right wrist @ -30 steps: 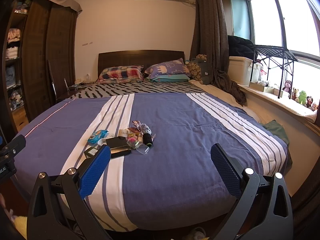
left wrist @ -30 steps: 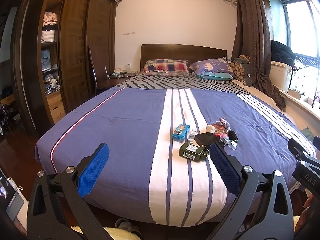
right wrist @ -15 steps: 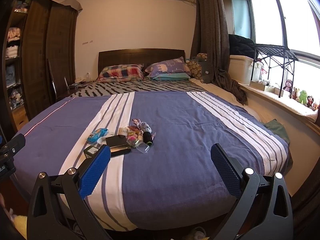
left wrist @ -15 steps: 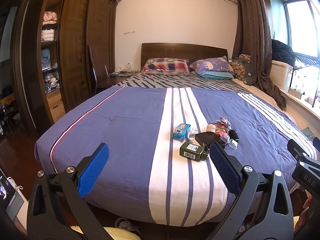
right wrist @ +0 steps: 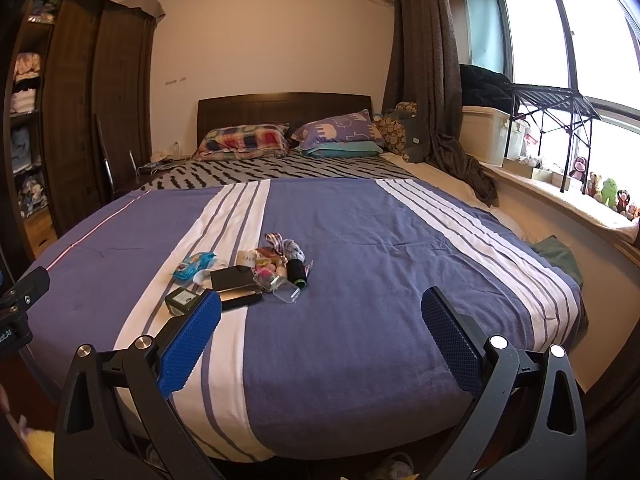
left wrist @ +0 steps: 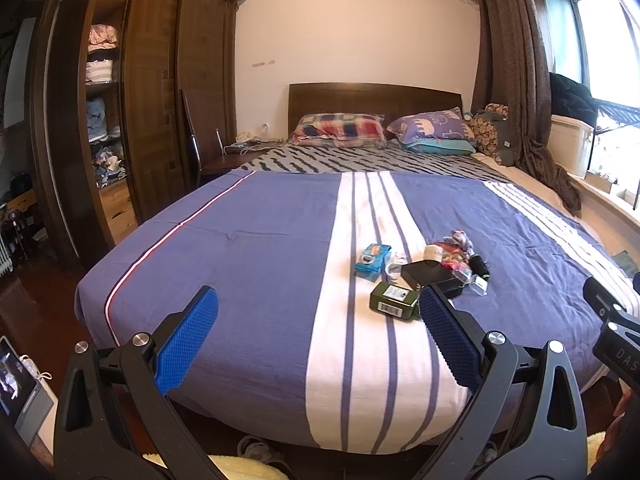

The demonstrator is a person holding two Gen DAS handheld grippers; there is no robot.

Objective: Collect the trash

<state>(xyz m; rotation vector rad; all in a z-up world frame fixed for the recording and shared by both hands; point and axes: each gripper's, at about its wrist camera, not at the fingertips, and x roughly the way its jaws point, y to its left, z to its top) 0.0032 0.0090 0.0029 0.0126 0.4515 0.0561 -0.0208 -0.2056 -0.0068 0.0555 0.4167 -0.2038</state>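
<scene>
A small pile of trash lies on the blue-and-white striped bedspread (left wrist: 260, 248): a dark green box (left wrist: 394, 302), a black box (left wrist: 430, 274), a blue wipes packet (left wrist: 373, 257), a black spool (left wrist: 479, 266), a clear plastic piece (left wrist: 476, 285) and colourful wrappers (left wrist: 454, 250). My left gripper (left wrist: 318, 336) is open and empty, at the foot of the bed, short of the pile. The same pile shows in the right wrist view: green box (right wrist: 182, 300), black box (right wrist: 232, 278), blue packet (right wrist: 194, 265), spool (right wrist: 297, 272). My right gripper (right wrist: 320, 336) is open and empty, to the right of the pile.
Pillows (left wrist: 340, 130) and a headboard stand at the far end. A dark wardrobe (left wrist: 152, 92) is on the left. A window ledge (right wrist: 560, 196) with a white bin, a rack and plush toys runs along the right. Slippers (left wrist: 260, 450) lie on the floor under the bed's edge.
Both grippers have drifted slightly, and the pile sits a touch lower in the right wrist view. Both stay open and empty.
</scene>
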